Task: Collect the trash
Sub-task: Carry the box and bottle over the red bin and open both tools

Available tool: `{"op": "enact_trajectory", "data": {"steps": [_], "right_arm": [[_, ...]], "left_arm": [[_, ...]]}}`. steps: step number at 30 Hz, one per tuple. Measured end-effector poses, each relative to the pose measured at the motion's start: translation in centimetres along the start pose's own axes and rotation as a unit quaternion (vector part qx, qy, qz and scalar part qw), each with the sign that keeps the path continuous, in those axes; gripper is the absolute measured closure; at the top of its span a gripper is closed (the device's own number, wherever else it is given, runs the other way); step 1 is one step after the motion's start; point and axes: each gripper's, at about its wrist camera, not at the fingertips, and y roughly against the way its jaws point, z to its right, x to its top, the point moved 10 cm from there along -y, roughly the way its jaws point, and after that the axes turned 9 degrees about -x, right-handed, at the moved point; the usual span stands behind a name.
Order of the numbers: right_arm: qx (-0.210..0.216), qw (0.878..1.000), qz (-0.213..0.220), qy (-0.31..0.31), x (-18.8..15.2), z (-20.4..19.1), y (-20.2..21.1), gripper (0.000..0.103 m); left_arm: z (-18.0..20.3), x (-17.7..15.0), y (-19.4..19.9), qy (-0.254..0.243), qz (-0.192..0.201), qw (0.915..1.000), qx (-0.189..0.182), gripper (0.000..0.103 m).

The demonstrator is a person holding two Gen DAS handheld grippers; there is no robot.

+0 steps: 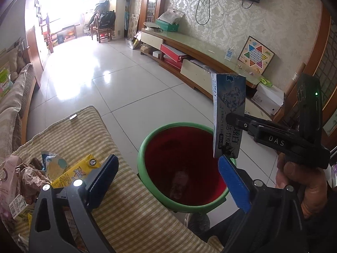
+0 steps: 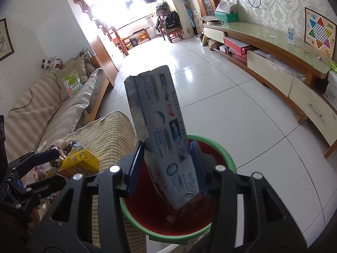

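The right gripper point(image 2: 166, 166) is clamped across the lower part of a long blue-and-white cardboard toothpaste box point(image 2: 162, 130), held upright over the green-rimmed red plastic bin point(image 1: 183, 164). The box looks light, stiff and crushable, so a grip on its broad faces suits it. The left gripper point(image 1: 168, 181) is spread wide and empty beside the yellow carton point(image 1: 73, 172) at the striped cushion's point(image 1: 126, 210) near edge.
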Motion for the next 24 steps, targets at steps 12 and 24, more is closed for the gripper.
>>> {"op": "enact_trajectory", "data": {"steps": [12, 24], "right_arm": [[-0.028, 0.999, 0.018, 0.017, -0.2, -2.2, 1.8, 0.008], [-0.065, 0.995, 0.028, 0.067, -0.4, -8.2, 4.8, 0.005]], "left_arm": [[-2.1, -1.3, 4.2, 0.015, 0.019, 0.9997, 0.009, 0.011], [-7.9, -3.9, 13.4, 0.057, 0.069, 0.993, 0.077, 0.008]]}}
